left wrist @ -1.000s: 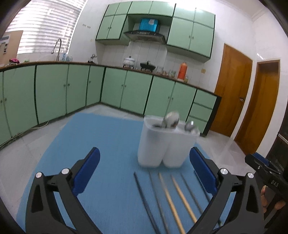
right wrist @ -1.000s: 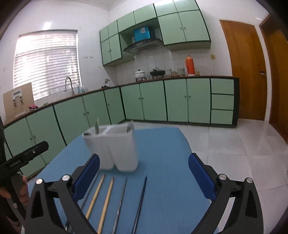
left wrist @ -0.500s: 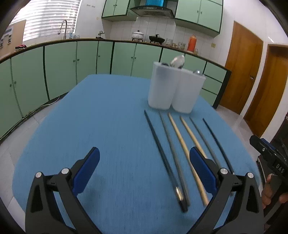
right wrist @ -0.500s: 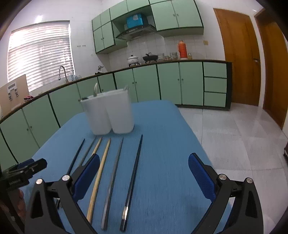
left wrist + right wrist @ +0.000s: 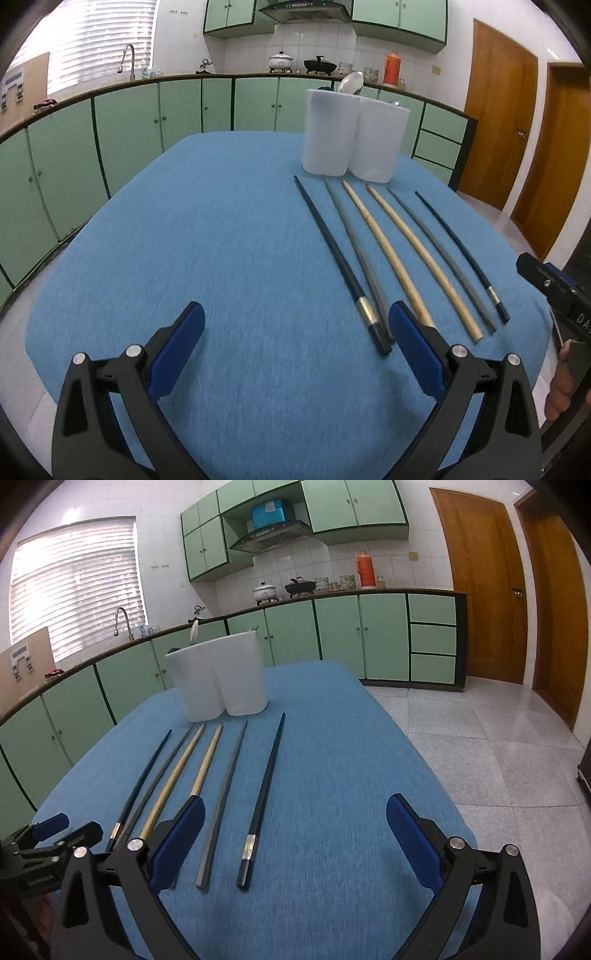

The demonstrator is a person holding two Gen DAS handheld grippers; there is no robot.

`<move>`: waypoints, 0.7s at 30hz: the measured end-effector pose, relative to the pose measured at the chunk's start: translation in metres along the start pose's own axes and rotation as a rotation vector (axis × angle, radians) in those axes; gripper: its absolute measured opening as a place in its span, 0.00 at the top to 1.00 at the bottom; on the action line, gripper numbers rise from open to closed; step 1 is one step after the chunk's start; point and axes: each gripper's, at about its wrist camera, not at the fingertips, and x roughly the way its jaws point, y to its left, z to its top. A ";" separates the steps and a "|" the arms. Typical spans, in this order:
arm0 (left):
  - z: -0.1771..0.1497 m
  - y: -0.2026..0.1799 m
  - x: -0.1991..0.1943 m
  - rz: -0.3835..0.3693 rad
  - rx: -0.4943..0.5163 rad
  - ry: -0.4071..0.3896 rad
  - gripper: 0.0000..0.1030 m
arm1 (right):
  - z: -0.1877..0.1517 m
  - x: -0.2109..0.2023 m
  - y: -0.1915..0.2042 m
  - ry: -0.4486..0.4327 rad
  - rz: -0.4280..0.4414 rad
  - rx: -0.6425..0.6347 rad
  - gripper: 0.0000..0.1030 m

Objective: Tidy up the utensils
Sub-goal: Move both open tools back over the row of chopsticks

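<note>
Chopsticks, six in all, lie side by side on the blue tablecloth [image 5: 192, 258], tips toward the white two-compartment holder [image 5: 354, 138] at the far end of the table. Left gripper [image 5: 295, 354] hovers low over bare cloth with jaws spread wide and empty. Beyond its right finger lies the black chopstick [image 5: 334, 254] with a metal band; next come a grey chopstick [image 5: 351, 240], two wooden chopsticks [image 5: 402, 240], another grey one and a second black one. Right gripper [image 5: 295, 843] also has jaws spread and grips nothing. Between its fingers end a black banded chopstick [image 5: 264, 794] and a grey chopstick [image 5: 225, 794]; the wooden pair lies at and beyond its left finger. Spoon bowls [image 5: 351, 82] rise above the holder's rim. Green cabinets [image 5: 380, 635] stand behind.
</note>
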 end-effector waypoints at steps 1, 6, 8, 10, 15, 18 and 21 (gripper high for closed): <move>-0.002 -0.001 0.000 0.000 -0.001 0.003 0.06 | 0.000 -0.001 0.001 0.000 0.002 -0.002 0.06; -0.008 -0.008 -0.002 0.010 0.017 0.011 0.06 | -0.003 -0.004 0.001 -0.006 0.007 -0.004 0.06; -0.008 -0.010 -0.001 0.019 0.029 0.012 0.06 | -0.004 -0.005 0.002 -0.007 0.008 -0.002 0.06; -0.008 -0.010 -0.001 0.023 0.025 0.010 0.06 | -0.005 -0.006 0.002 -0.008 0.009 -0.004 0.06; -0.005 -0.006 0.000 0.051 0.008 0.003 0.22 | -0.008 -0.007 0.004 -0.008 0.009 -0.015 0.06; -0.004 -0.003 0.001 0.070 0.007 0.004 0.27 | -0.009 -0.005 0.007 -0.001 0.015 -0.027 0.07; -0.004 -0.005 -0.002 0.043 0.002 0.000 0.27 | -0.013 -0.003 0.013 0.002 0.018 -0.046 0.07</move>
